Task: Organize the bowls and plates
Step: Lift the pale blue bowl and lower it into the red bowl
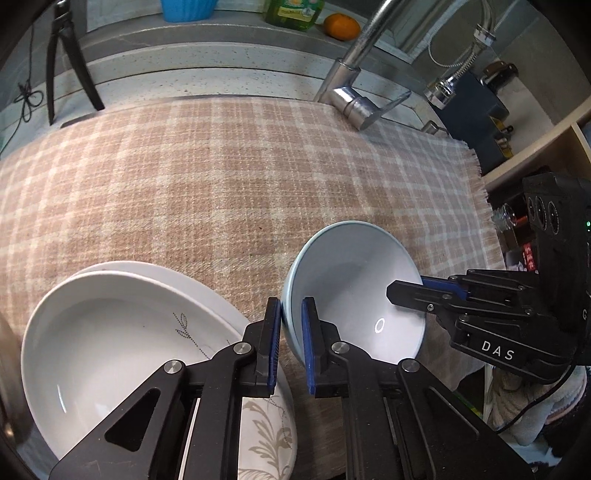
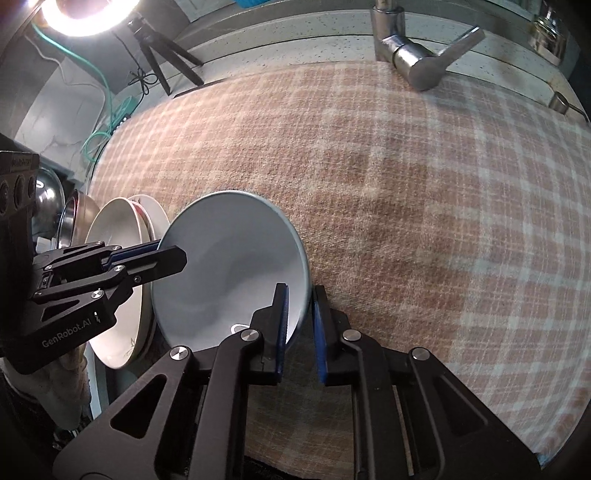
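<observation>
Sitting tilted on the checked cloth over the bench, the pale blue bowl opens toward the stacked white plates. Left tool and right tool each clench opposite rims. Faucet behind.

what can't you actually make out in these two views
- Underside of the light blue bowl: both views show only its inside and rim, so contact with the plaid cloth is unclear.
- Lower plate under the white plate, left wrist view: covered by that plate and the left gripper.
- Metal bowls, right wrist view: mostly hidden behind the left gripper body.
- Dish soap bottle: cut off by the top edge.
</observation>
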The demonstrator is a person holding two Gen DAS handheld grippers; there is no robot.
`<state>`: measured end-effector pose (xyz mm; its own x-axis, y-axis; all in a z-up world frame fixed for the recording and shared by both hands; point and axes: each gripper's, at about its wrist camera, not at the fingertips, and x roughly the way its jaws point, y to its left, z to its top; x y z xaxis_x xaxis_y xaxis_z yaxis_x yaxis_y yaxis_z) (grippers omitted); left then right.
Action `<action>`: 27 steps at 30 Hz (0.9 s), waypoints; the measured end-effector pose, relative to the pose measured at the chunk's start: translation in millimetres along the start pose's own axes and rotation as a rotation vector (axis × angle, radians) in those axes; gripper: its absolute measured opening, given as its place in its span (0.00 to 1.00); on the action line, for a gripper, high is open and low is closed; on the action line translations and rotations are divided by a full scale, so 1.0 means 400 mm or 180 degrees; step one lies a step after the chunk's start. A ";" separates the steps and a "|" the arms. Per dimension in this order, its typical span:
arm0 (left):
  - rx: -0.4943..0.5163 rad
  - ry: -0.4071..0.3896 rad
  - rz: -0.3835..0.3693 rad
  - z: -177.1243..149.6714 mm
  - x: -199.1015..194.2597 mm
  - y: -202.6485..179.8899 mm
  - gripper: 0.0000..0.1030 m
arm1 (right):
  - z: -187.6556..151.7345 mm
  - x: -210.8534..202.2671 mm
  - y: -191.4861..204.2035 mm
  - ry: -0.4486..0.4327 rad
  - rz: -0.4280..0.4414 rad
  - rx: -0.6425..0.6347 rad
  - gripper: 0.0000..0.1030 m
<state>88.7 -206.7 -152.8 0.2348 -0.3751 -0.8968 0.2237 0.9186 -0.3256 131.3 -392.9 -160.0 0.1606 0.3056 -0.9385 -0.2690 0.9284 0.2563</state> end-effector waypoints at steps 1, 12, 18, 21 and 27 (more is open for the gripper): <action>-0.0047 -0.0018 0.0003 -0.001 -0.001 0.001 0.09 | 0.008 0.002 0.001 0.0015 0.0000 -0.0022 0.12; -0.0374 -0.0246 0.0035 0.018 -0.048 0.012 0.09 | 0.088 -0.016 0.029 0.0012 0.0024 -0.0321 0.12; -0.0555 -0.0416 0.0094 0.048 -0.089 0.039 0.09 | 0.146 -0.030 0.063 -0.0017 0.0072 -0.0508 0.12; -0.0640 -0.0497 0.0122 0.055 -0.113 0.053 0.09 | 0.174 -0.035 0.082 -0.0027 0.0114 -0.0580 0.12; -0.0824 -0.0605 0.0223 0.042 -0.173 0.103 0.09 | 0.223 -0.045 0.167 -0.0011 0.0248 -0.0799 0.12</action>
<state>97.6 -145.1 -99.0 0.4189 -0.3039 -0.8557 -0.0415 0.9350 -0.3523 195.1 -317.4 -105.4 0.1332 0.3752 -0.9173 -0.5077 0.8207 0.2620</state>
